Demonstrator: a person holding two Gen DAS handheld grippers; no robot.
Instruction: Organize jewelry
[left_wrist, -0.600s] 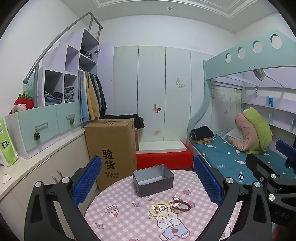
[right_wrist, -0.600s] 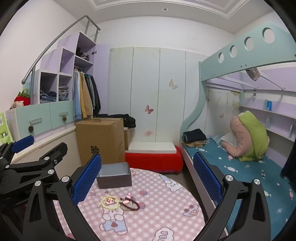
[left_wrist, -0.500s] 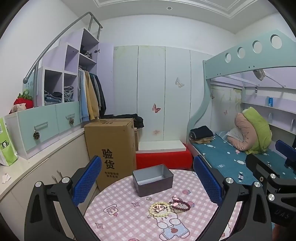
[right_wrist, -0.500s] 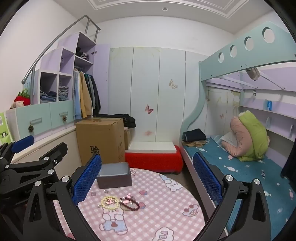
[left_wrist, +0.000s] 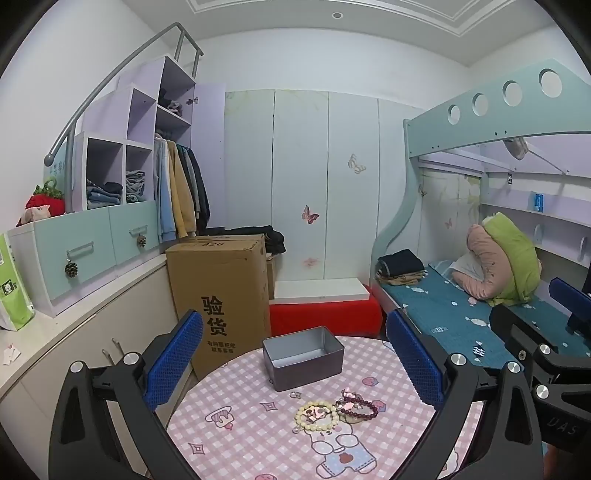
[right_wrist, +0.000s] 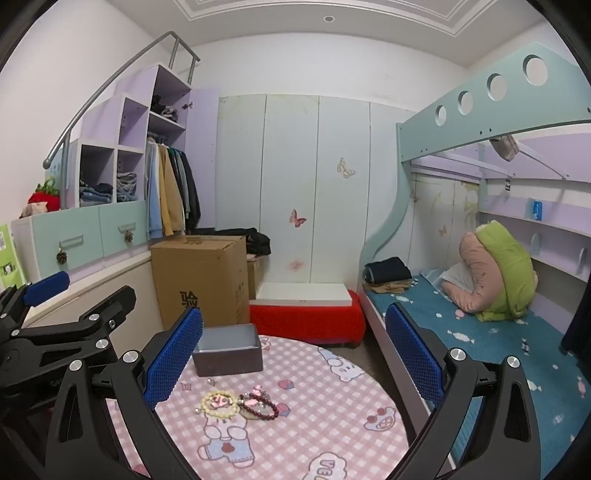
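A grey metal tin (left_wrist: 303, 357), open and empty, stands at the far side of a round table with a pink checked cloth (left_wrist: 236, 435). Nearer lie a cream bead bracelet (left_wrist: 317, 416), a dark red bead bracelet (left_wrist: 357, 406), a pink hair clip and small earrings. The tin (right_wrist: 228, 350) and both bracelets (right_wrist: 220, 403) (right_wrist: 259, 406) also show in the right wrist view. My left gripper (left_wrist: 295, 363) is open and empty, above the table's near edge. My right gripper (right_wrist: 293, 363) is open and empty, to the right of the left one.
A tall cardboard box (left_wrist: 221, 291) stands behind the table on the left, next to a cabinet counter (left_wrist: 74, 317). A red bench (left_wrist: 325, 314) sits behind the table. A bunk bed with a blue mattress (left_wrist: 443, 306) runs along the right.
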